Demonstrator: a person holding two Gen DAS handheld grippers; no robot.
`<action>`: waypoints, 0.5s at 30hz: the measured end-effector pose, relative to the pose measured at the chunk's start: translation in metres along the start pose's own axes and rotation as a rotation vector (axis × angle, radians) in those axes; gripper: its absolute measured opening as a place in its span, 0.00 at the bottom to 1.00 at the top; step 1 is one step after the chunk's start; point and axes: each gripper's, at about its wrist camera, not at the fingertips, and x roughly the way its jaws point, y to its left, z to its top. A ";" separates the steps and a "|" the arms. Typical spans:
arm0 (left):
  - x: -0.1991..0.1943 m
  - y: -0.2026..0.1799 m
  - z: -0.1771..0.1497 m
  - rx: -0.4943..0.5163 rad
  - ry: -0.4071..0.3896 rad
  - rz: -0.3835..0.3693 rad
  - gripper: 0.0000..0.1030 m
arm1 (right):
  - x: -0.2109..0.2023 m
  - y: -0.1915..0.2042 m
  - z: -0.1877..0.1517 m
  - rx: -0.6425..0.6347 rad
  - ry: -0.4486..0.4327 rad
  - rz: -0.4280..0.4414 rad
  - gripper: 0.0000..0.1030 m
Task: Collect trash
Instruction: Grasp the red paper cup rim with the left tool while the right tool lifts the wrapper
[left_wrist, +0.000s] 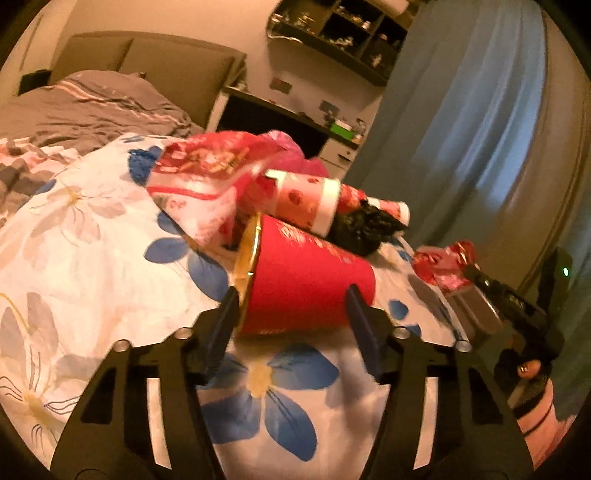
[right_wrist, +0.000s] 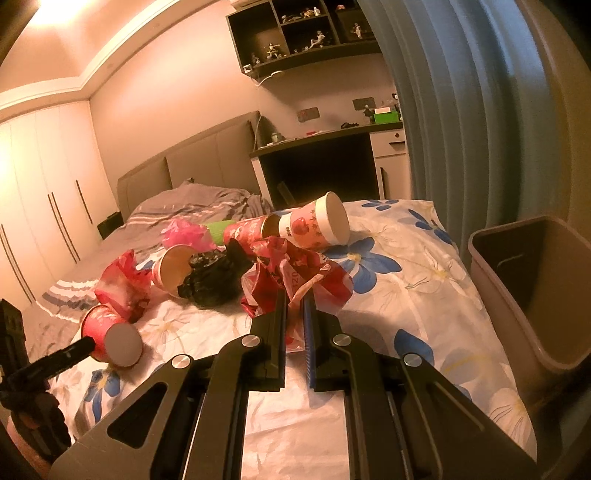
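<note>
A red paper cup (left_wrist: 306, 284) lies on its side on the flowered bedspread, between the fingers of my left gripper (left_wrist: 291, 306), which is open around it; the cup also shows in the right wrist view (right_wrist: 110, 334). My right gripper (right_wrist: 294, 299) is shut on a crumpled red plastic wrapper (right_wrist: 295, 273), also seen in the left wrist view (left_wrist: 443, 264). Behind lie a black crumpled bag (right_wrist: 210, 280), white printed cups (right_wrist: 317, 223), a red tube (right_wrist: 243, 229) and other red wrappers (left_wrist: 207, 177).
A beige trash bin (right_wrist: 532, 295) stands at the right of the bed beside a blue curtain (right_wrist: 461, 110). A desk (right_wrist: 325, 147) and a shelf lie behind the bed. A grey duvet (left_wrist: 92, 107) covers the far part.
</note>
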 end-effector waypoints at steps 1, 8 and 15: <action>0.000 -0.002 -0.001 0.006 0.010 -0.010 0.43 | -0.001 0.001 0.000 -0.001 0.000 0.001 0.09; 0.000 -0.015 -0.008 0.021 0.051 -0.047 0.07 | -0.006 -0.001 0.001 0.004 -0.006 0.004 0.09; -0.001 -0.038 -0.006 0.055 0.030 -0.030 0.01 | -0.018 -0.007 0.001 0.015 -0.027 -0.005 0.09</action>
